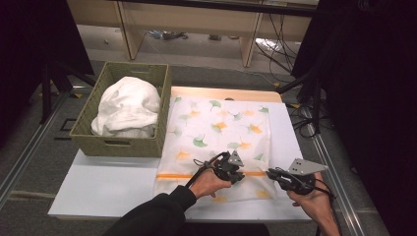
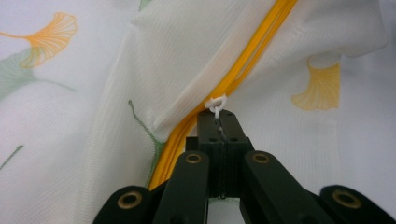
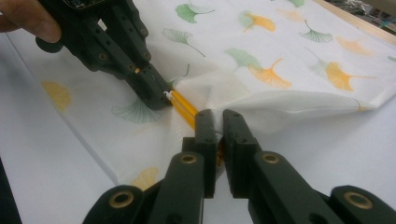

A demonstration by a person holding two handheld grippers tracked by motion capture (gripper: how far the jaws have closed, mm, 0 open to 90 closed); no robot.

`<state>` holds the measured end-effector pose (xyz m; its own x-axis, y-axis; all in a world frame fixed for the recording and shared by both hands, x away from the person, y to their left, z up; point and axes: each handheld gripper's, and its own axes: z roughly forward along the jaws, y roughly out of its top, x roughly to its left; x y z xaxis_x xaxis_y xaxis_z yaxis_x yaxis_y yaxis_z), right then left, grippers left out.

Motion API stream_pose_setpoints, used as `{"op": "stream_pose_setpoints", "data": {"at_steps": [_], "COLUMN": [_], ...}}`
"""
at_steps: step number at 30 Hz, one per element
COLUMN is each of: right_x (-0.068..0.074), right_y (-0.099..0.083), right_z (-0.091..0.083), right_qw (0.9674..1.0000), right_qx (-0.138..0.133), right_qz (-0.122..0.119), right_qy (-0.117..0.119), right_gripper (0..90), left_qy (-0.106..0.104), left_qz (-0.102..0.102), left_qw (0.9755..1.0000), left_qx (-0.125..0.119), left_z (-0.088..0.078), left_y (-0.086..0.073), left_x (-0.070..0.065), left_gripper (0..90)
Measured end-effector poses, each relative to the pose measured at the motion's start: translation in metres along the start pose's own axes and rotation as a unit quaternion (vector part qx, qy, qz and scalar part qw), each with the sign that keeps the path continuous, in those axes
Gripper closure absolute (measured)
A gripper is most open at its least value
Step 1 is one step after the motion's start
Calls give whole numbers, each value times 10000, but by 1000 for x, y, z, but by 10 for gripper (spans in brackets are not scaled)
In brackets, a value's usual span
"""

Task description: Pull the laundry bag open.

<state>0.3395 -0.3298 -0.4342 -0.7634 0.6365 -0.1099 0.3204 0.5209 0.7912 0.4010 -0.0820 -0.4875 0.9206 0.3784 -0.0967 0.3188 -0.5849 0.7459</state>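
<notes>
**Zipper pull pinched, bag end pinned**

Table [image 1: 98, 189]: white top, big items first. Green woven basket [image 1: 120, 142] at 10 o'clock, holding a bundle of white cloth [image 1: 128, 108]. Just beside it, toward centre, lies the mesh bag [image 1: 216, 132], flat, white with a leaf print, running from 12 down to 6.

Bag's long axis runs away from the person. Its yellow zipper [image 1: 179, 175] crosses that, along the near edge from 9 to 3.

Handling, my read: light, thin, floppy mesh. No stiffness, it will bunch and drag along if pulled without a counter-hold. Not fragile, though the mesh could snag. Grab points are the fabric at the zipper's end and the pull tab, nothing else gives a clean purchase.

Left gripper [image 1: 239, 177] sits at 6 o'clock on the zipper line, jaws clenched on the small white pull tab [image 2: 216, 102]. Zipper looks parted behind the tab in the left gripper view.

Right gripper [image 1: 270, 173] at 5 o'clock, jaws pinched on the bag's edge fabric [image 3: 215, 119] right at the zipper end, holding it taut. Tab is tiny and likely slippery, so slip-out is the risk.
</notes>
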Motion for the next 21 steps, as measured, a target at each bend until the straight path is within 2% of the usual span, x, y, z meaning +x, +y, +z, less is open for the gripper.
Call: {"op": "stream_pose_setpoints", "data": {"at_steps": [2, 3, 4, 5, 6, 9, 10, 11, 12, 14, 16, 17, 18, 19, 20, 21], "right_x": [-1, -3, -2, -4, -3, -5, -5, -5, -7, -10, -12, -12, -13, -13, -13, -14], "right_y": [0, -1, -2, -3, -4, -5, -6, -7, -7, -8, -11, -12, -12, -12, -12, -13], "right_z": [0, 1, 1, 2, 2, 5, 6, 5, 5, 4, 4, 4, 4, 4, 4, 5], "right_qw": [10000, 9999, 10000, 9999, 9999, 9996, 9996, 9993, 9991, 9990, 9987, 9988, 9987, 9985, 9983, 9982], "right_qx": [16, 23, 56, 68, 111, 191, 218, 299, 310, 313, 341, 353, 365, 374, 394, 405], "right_qz": [-16, -90, -16, -86, -15, -67, -56, -61, -98, -79, -105, -17, -8, -22, -38, -31], "right_qy": [-30, -56, -58, -65, -119, -192, -166, -231, -279, -311, -356, -337, -352, -406, -423, -431], "right_gripper": [862, 862, 862, 862, 862, 861, 861, 862, 862, 861, 862, 861, 862, 861, 862, 861], "left_qy": [5, 5, -9, -8, -8, 39, 73, 90, 85, 131, 130, 150, 161, 197, 231, 232], "left_qz": [-142, -121, -81, -39, -116, -60, 29, 26, 123, 202, 187, 205, 226, 108, 261, 208], "left_qw": [9999, 9999, 10000, 10000, 9999, 10000, 9999, 9999, 9996, 9992, 9992, 9993, 9989, 9994, 9985, 9987], "left_qx": [-52, 2, -12, -14, -56, -45, 66, 86, 236, 320, 320, 269, 373, 280, 420, 414], "left_z": [-1, -2, -3, -3, -3, -3, -4, -4, -6, -9, -11, -12, -13, -13, -16, -17], "left_y": [-2, -2, -2, -1, -2, -2, -2, -3, -4, -5, -5, -5, -6, -8, -8, -10], "left_x": [1, 2, 2, 2, 1, 1, 2, 2, 5, 6, 5, 6, 8, 7, 9, 8], "left_gripper": [895, 895, 895, 895, 895, 895, 895, 895, 895, 895, 895, 895, 895, 895, 895, 895]}}
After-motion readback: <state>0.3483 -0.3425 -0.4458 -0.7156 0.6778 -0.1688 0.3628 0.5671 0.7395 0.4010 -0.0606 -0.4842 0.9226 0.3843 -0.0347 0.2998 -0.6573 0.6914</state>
